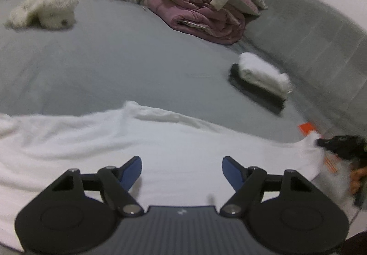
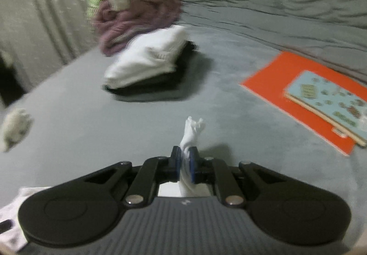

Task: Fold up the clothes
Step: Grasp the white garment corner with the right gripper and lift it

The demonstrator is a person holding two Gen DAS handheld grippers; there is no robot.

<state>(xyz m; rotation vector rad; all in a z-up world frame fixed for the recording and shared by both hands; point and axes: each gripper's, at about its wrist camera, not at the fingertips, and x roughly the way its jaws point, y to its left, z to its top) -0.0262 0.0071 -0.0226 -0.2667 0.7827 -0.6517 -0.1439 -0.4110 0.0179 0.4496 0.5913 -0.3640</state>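
White garment (image 1: 160,152) pinched by R gripper (image 2: 184,163) (bedsheet (image 1: 114,60) underneath).

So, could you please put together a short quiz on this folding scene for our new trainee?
1. True or false: the right claw is shut on a bunched corner of the white garment.
2. Which lies on top in the small folded stack: A) the white folded item, B) the black folded item, C) an orange booklet?
3. Fill in: the left claw hovers over the white garment with its jaws ____.

Key: 1 true; 2 A; 3 open.
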